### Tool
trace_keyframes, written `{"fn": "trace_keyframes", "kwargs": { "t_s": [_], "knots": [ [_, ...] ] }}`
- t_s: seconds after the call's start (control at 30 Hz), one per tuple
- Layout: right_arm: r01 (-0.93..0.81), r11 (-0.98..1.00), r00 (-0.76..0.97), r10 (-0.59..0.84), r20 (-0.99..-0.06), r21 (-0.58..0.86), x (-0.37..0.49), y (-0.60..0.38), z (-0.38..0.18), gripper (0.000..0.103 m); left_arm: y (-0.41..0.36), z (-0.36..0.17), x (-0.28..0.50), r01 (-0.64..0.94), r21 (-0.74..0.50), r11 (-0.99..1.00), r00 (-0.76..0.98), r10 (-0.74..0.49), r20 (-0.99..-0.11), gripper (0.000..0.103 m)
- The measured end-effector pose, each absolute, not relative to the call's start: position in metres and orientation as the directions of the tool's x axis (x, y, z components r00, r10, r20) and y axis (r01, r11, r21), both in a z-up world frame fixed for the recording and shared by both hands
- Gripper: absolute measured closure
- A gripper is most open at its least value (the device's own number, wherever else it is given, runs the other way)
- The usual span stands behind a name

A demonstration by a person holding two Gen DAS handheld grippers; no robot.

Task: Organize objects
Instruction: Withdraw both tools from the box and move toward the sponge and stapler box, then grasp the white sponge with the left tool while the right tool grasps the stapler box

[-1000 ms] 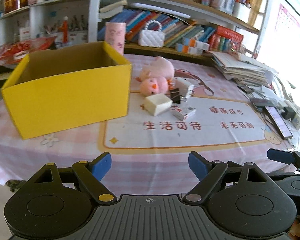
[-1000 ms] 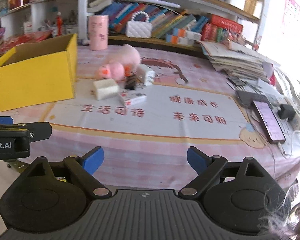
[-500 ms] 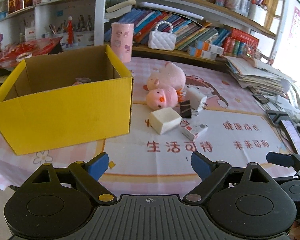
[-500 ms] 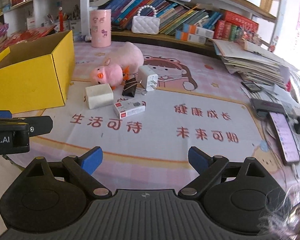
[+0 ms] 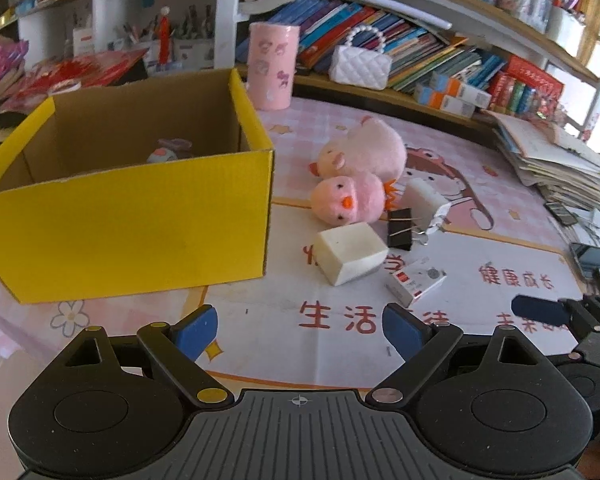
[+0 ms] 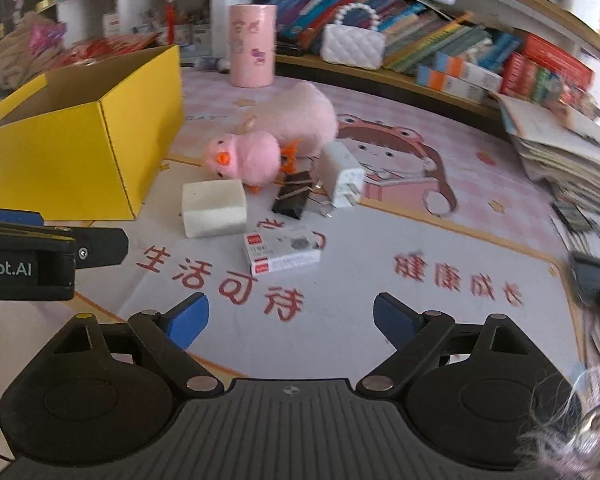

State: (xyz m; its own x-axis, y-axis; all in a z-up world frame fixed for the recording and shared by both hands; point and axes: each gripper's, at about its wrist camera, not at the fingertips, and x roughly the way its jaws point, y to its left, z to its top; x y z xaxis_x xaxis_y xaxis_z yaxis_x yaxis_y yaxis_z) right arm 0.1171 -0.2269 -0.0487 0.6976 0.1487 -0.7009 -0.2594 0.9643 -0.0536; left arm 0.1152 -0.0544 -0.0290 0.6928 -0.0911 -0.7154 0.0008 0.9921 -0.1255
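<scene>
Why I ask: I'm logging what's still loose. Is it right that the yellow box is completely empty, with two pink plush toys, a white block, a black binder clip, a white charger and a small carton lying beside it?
Not quite: the yellow box is not empty. The left wrist view shows a small object already inside, by the back wall. The rest holds.

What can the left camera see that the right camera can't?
Only the left camera looks down into the yellow box, where a small toy lies at the bottom. It also shows the left gripper, open and empty.

Only the right camera shows the right gripper from behind, open with nothing between its fingers.

Both see the small pink chick, the bigger pink plush, the white block, the black clip, the white charger, the small flat box and the pink cup.
</scene>
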Motion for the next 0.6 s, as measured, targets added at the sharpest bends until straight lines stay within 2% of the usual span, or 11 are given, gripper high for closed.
{"fn": "trace_keyframes", "kwargs": {
  "t_s": [0.3,0.53,0.6],
  "knots": [
    [-0.298,0.954,0.708,0.191,-0.68,-0.042,0.159,-0.228,-0.063,0.023,-0.049,-0.031,0.12,-0.067,-0.128,0.989,0.678,-0.049,-0.733,0.012],
    [-0.347,0.938,0.659,0.228,-0.717,-0.021,0.186,-0.225,-0.075,0.032,-0.05,-0.03,0.129,-0.085,-0.133,0.987,0.674,-0.042,-0.738,0.012],
    [-0.37,0.929,0.644,0.246,-0.725,-0.014,0.189,-0.224,-0.078,0.038,-0.054,-0.03,0.133,-0.077,-0.134,0.988,0.673,-0.048,-0.738,0.012]
  ]
}}
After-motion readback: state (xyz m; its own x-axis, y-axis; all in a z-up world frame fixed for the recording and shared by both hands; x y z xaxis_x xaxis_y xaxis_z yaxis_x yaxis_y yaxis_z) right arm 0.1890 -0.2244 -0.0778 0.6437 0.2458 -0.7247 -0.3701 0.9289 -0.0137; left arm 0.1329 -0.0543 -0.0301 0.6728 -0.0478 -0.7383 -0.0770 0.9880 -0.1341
